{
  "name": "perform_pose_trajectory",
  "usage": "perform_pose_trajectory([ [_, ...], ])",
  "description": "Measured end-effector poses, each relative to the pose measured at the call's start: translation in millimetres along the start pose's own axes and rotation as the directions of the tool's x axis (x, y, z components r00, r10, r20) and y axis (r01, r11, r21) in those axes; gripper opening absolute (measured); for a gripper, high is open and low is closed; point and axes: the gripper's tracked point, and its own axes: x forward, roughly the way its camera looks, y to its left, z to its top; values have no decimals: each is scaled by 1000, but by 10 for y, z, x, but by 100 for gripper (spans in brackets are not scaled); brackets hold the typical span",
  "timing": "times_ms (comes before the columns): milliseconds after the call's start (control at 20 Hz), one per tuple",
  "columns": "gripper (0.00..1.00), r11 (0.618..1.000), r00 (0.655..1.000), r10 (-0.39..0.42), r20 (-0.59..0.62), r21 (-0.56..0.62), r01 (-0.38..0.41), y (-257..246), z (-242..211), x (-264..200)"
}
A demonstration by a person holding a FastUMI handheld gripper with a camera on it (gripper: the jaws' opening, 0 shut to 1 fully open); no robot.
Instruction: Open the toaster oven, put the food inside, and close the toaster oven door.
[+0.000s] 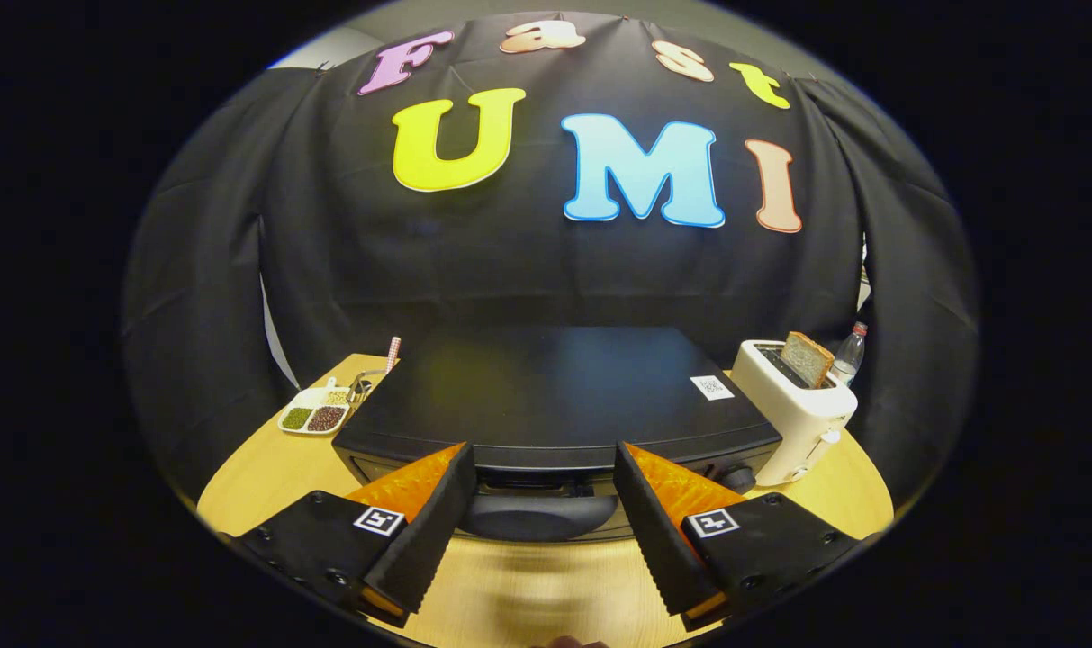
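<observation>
1. The hand-held gripper (546,490) hangs above the near edge of the counter (546,594), its two ribbed, wedge-shaped fingers spread wide with nothing between the pads.
2. The counter is a round top of pale, smooth wood grain.
3. The toaster oven (555,396) sits at the middle of the counter, just ahead of the fingers: a broad, low box with a flat matte black top and rounded front corners.
4. Its curved dark door handle (536,516) lies in the gap between the two fingers, untouched; the door looks shut.
5. A small white square sticker (711,387) lies on the oven's top near its right rear corner.
6. Toward the counter's right edge, just beside the oven, stands a white, glossy slot toaster (793,409) with a slice of brown bread (808,357) upright in it.
7. Behind the toaster stands a clear plastic bottle (850,354).
8. At the counter's left edge lies a white divided dish (316,414) holding green, dark red and pale grains in separate compartments.
</observation>
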Motion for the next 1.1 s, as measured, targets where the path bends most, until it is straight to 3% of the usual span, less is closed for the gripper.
perform_pose_trajectory([
  [100, 98, 1000, 999, 12, -52, 7, -12, 3, -133, 20],
  [1100, 100, 998, 995, 60, -79, -21, -62, 36, -221, -79],
])
